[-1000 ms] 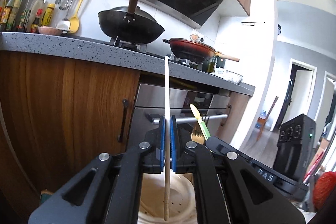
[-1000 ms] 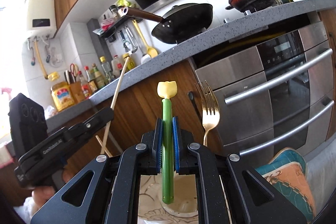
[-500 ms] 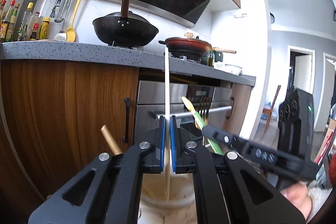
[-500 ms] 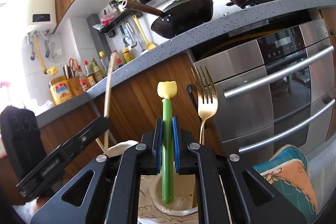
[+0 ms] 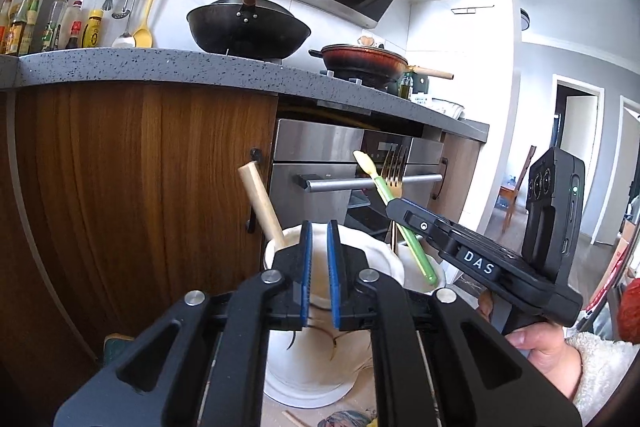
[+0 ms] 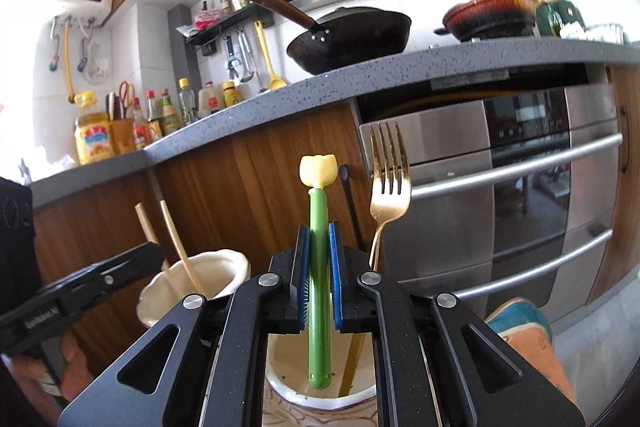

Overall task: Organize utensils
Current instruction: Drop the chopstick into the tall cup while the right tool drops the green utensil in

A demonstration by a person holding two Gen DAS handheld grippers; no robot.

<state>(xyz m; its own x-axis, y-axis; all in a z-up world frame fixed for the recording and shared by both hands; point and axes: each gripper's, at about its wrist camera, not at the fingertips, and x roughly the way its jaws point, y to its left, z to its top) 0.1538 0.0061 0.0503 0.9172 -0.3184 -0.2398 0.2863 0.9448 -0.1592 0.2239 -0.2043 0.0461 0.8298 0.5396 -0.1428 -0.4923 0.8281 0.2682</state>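
Note:
My left gripper is open and empty, its blue pads a little apart, just above a cream ceramic holder. A thick wooden stick leans in that holder; in the right wrist view the holder shows two wooden chopsticks. My right gripper is shut on a green utensil with a yellow tip, its lower end inside a second cream cup. A gold fork stands in that cup. In the left wrist view the right gripper holds the green utensil over its cup.
A wooden cabinet and a steel oven stand close behind the cups, under a grey counter with a black wok and a red pan. A teal and orange mitt lies at the right.
My left gripper has opened and let go of the thin chopstick, which now stands in the cream holder. The right gripper still holds the green utensil, now lower in its cup.

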